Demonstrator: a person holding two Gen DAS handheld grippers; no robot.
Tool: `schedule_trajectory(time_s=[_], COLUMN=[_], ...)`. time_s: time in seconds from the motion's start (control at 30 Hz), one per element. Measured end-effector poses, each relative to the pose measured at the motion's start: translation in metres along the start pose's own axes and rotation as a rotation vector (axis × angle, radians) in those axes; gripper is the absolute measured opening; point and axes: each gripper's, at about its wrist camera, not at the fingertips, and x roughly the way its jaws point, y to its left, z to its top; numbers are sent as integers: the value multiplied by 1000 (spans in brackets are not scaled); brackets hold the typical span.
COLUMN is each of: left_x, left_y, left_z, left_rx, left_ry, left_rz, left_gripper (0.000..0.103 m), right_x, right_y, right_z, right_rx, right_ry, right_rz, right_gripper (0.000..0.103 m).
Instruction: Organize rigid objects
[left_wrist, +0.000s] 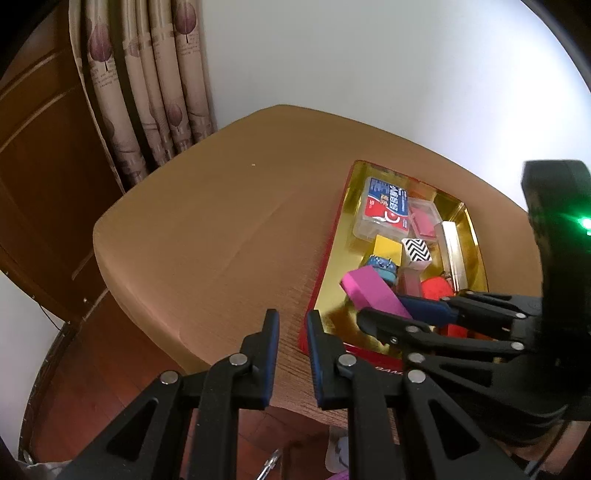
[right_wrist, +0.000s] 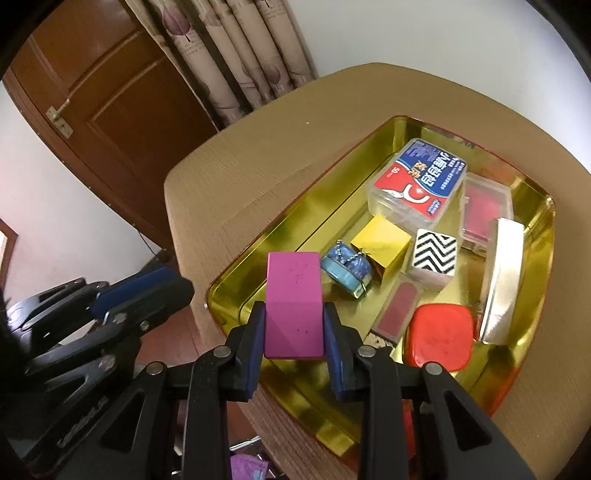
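My right gripper (right_wrist: 294, 317) is shut on a magenta block (right_wrist: 293, 306) and holds it over the near left part of a gold tray (right_wrist: 280, 229). The block also shows in the left wrist view (left_wrist: 373, 291), with the right gripper (left_wrist: 402, 314) around it. The tray (left_wrist: 341, 236) holds a blue-red floss box (right_wrist: 417, 184), a yellow cube (right_wrist: 380, 242), a zigzag cube (right_wrist: 434, 256), a blue round tin (right_wrist: 345, 267), a red rounded box (right_wrist: 439, 338), a silver bar (right_wrist: 502, 277) and pink cases (right_wrist: 485, 208). My left gripper (left_wrist: 293, 343) is open and empty, over the table's near edge left of the tray.
The tan table (left_wrist: 221, 229) stretches left of the tray. A patterned curtain (left_wrist: 147, 81) and a brown door (right_wrist: 110, 96) stand behind. Wooden floor (left_wrist: 103, 376) lies below the table edge.
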Motion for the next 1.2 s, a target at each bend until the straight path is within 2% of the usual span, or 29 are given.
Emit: schedule_trajectory(time_s=[0.13, 0.4, 0.53, 0.57, 0.6, 0.63, 0.7, 0.8, 0.87, 0.93, 1.0, 1.13, 1.2], left_x=[3, 6, 7, 7, 7, 6, 4, -3, -11, -20, -27, -41, -47], left_y=[3, 4, 3, 3, 1, 1, -2, -8, -14, -19, -22, -23, -23], left_z=[1, -1, -2, -2, -3, -3, -5, -6, -8, -9, -10, -12, -12], left_rx=[-10, -5, 6, 8, 10, 15, 27, 50, 80, 101, 107, 108, 105], left_ry=[1, -6, -20, -22, -27, -31, -43, -83, -125, -151, -170, -216, -236], left_rz=[3, 26, 48, 48, 46, 45, 42, 17, 19, 22, -8, -42, -56], left_gripper=[15, 15, 16, 16, 16, 16, 16, 15, 16, 16, 18, 18, 18], right_x=[11, 17, -3, -10, -18, -28, -46, -71, -82, -87, -89, -100, -103], right_y=[2, 3, 5, 7, 8, 11, 15, 19, 20, 16, 11, 10, 12], right_z=[4, 3, 1, 0, -1, -4, -12, -25, -37, -48, -54, -70, -75], right_rx=[-18, -26, -20, -19, -20, -23, -32, -13, 8, 44, 77, 132, 142], right_ry=[-1, -22, -114, -140, -170, -211, -288, -402, -461, -486, -498, -520, -537], right_rz=[-62, -91, -82, -89, -104, -132, -191, -317, -383, -446, -487, -536, -558], right_gripper=[27, 32, 33, 35, 40, 44, 58, 75, 79, 80, 80, 82, 86])
